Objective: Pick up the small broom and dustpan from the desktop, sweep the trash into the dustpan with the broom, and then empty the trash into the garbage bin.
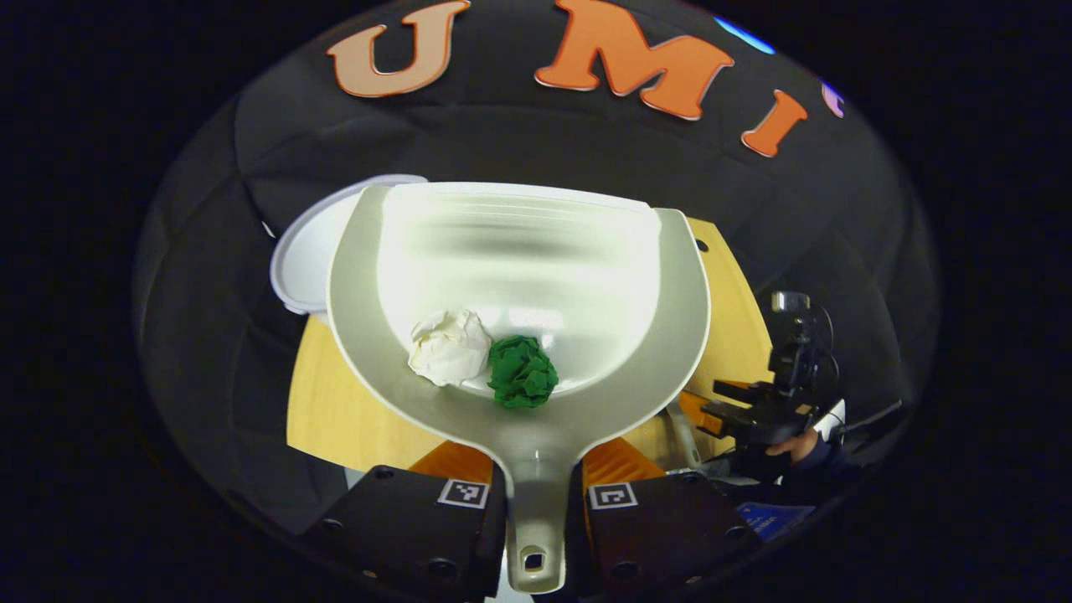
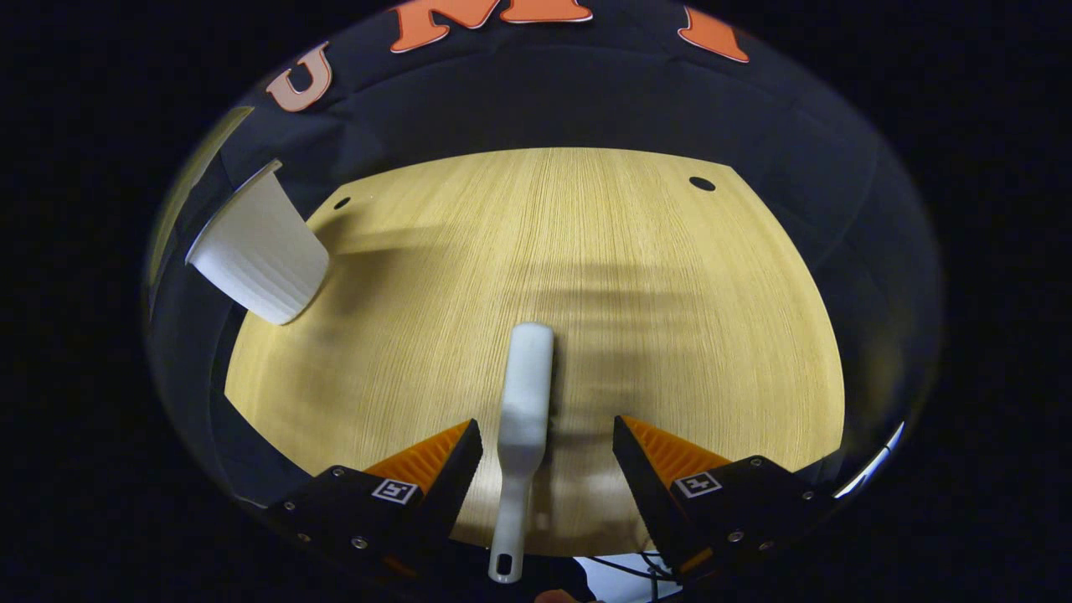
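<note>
In the left gripper view, my left gripper (image 1: 536, 473) is shut on the handle of the pale grey dustpan (image 1: 519, 251), which is lifted off the wooden table (image 1: 335, 410). A white paper ball (image 1: 448, 346) and a green paper ball (image 1: 522, 372) lie at the back of the pan. The pan's front lip reaches over the rim of the white garbage bin (image 1: 306, 251). In the right gripper view, my right gripper (image 2: 548, 440) stands open. The white broom (image 2: 526, 394) lies flat on the table between its fingers, touching neither.
The white ribbed bin (image 2: 260, 251) stands at the table's left edge in the right gripper view. The tabletop (image 2: 670, 293) has small dark holes near its far corners. A hand holding the right gripper (image 1: 754, 410) is at the lower right of the left gripper view.
</note>
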### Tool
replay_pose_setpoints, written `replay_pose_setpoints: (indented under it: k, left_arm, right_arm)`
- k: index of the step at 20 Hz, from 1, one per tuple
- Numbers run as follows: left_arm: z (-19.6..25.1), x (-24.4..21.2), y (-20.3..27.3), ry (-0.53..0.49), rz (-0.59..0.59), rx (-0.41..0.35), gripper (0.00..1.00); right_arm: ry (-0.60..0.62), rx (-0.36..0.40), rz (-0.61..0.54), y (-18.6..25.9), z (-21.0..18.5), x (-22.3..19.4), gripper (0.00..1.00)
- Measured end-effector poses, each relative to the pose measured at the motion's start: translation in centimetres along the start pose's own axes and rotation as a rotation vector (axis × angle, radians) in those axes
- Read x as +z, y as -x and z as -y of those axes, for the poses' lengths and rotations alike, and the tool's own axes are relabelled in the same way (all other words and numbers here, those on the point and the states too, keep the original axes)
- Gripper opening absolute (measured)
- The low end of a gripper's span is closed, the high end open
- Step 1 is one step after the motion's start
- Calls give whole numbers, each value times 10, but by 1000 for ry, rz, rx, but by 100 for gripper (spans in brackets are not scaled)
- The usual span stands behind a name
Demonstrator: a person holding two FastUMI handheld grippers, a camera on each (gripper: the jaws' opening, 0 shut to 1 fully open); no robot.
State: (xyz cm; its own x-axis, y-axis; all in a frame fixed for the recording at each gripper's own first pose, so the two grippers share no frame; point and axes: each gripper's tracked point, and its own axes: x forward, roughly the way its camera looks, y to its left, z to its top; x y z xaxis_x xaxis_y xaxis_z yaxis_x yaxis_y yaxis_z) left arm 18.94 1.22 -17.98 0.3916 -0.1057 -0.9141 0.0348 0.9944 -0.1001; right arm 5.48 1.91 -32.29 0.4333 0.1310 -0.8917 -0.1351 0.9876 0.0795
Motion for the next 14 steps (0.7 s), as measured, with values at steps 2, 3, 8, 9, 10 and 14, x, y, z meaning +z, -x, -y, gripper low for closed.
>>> replay_pose_setpoints:
  k: [2, 3, 8, 9, 10, 14]
  left_arm:
    - [-45, 12, -7, 33, 13, 70, 29]
    - [-69, 14, -12, 46, 6, 111, 29]
    - [-169, 33, -15, -11, -45, 330, 29]
    - [-190, 38, -18, -31, -61, 363, 29]
    - [-203, 42, -22, -51, -79, 389, 29]
    - [-231, 49, -28, -149, -133, 471, 29]
  right_arm:
    - [-5, -7, 15, 5, 3, 5, 95]
    - [-6, -10, 19, 6, 3, 6, 95]
    - [7, -36, -1, 5, 7, 1, 95]
    - [14, -47, -8, 4, 9, -1, 95]
    - [23, -65, -14, 4, 11, -3, 95]
    - [62, -125, -27, 2, 20, -5, 95]
